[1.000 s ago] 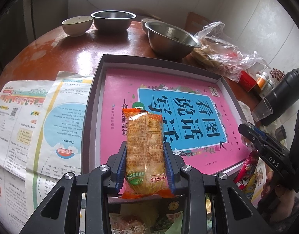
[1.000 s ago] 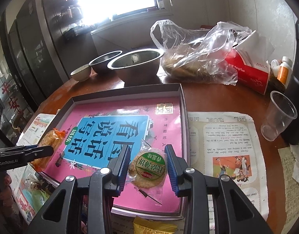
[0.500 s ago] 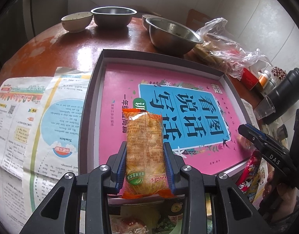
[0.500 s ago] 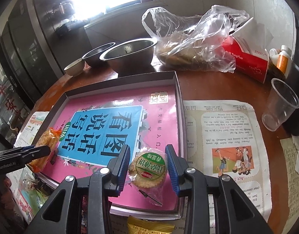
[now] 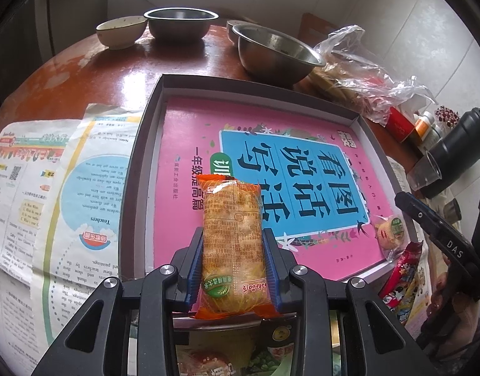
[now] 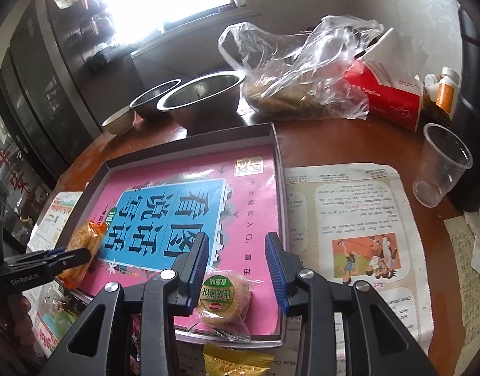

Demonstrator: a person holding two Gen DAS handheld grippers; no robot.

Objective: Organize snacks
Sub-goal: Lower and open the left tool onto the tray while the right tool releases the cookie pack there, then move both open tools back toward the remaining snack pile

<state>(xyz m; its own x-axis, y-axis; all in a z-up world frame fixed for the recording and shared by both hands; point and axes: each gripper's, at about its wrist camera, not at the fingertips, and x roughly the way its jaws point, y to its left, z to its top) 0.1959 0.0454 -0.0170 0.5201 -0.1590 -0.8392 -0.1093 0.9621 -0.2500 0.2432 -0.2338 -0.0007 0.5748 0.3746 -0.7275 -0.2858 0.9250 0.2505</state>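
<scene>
Left gripper (image 5: 233,261) is pinching the orange snack packet (image 5: 232,244) between both blue pads, holding it lengthwise over the near edge of the grey tray (image 5: 139,163), with the pink book (image 5: 189,144) lining the tray ahead of the fingers. Right gripper (image 6: 236,264) is sitting with jaws spread, pads clear of the round cookie pack (image 6: 224,296), which is lying on the pink book in the tray's near right corner, just below and between its fingers.

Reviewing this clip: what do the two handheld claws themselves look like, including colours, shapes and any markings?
Both match: the left claw and right claw have black angular cut-out arms with silver screws and ribbed blue pads. From the side, the left reads "GenRobot.AI", the right "DAS". No cables or sleeves visible.
</scene>
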